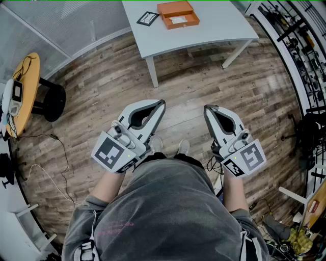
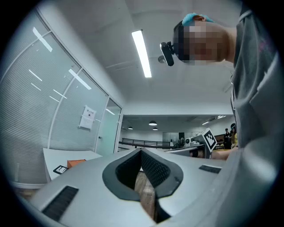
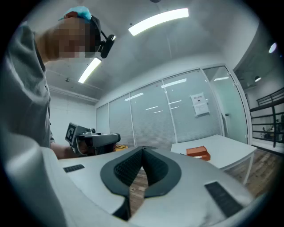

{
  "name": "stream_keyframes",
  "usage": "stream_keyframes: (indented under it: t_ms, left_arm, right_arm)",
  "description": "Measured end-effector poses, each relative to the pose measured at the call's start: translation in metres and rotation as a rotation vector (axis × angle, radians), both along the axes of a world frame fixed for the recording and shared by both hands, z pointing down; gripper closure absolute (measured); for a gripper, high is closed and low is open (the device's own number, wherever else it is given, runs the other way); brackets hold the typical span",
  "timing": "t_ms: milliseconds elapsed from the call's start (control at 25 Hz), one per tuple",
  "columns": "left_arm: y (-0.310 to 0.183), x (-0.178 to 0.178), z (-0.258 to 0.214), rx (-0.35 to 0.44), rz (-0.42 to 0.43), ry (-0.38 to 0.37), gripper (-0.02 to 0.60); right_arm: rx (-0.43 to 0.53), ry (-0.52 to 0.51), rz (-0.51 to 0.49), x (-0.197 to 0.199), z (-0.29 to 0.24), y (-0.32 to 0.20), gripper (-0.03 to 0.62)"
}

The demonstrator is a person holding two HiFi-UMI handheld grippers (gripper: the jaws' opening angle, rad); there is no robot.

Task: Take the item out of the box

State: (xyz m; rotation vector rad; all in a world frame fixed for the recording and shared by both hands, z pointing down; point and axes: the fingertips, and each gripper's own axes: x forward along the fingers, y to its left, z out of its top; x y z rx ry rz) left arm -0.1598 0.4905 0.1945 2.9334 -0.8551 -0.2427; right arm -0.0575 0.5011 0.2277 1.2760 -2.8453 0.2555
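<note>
An open orange box (image 1: 178, 14) lies on the white table (image 1: 219, 25) far ahead, with a white item inside its lower half. It shows small in the right gripper view as the orange box (image 3: 198, 153) and in the left gripper view as the orange box (image 2: 76, 163). My left gripper (image 1: 162, 103) and right gripper (image 1: 207, 108) are held low in front of the person's body, over the wooden floor, well short of the table. Both have their jaw tips together and hold nothing. The left gripper (image 2: 141, 151) and the right gripper (image 3: 143, 149) point level into the room.
A black-framed card (image 1: 147, 18) lies on the table left of the box. A round yellow side table (image 1: 24, 86) with devices and cables stands at the left. Shelving and clutter (image 1: 300, 46) line the right side. The person's shoes (image 1: 169, 147) stand on the wooden floor.
</note>
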Motion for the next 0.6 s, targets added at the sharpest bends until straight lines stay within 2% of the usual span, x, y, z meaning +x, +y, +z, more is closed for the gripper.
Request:
stream_keyframes:
  t_ms: [600]
  left_arm:
    - [-0.006, 0.012, 0.005, -0.018, -0.004, -0.016, 0.578]
  right_arm:
    - [0.004, -0.004, 0.029, 0.017, -0.001, -0.009, 0.591]
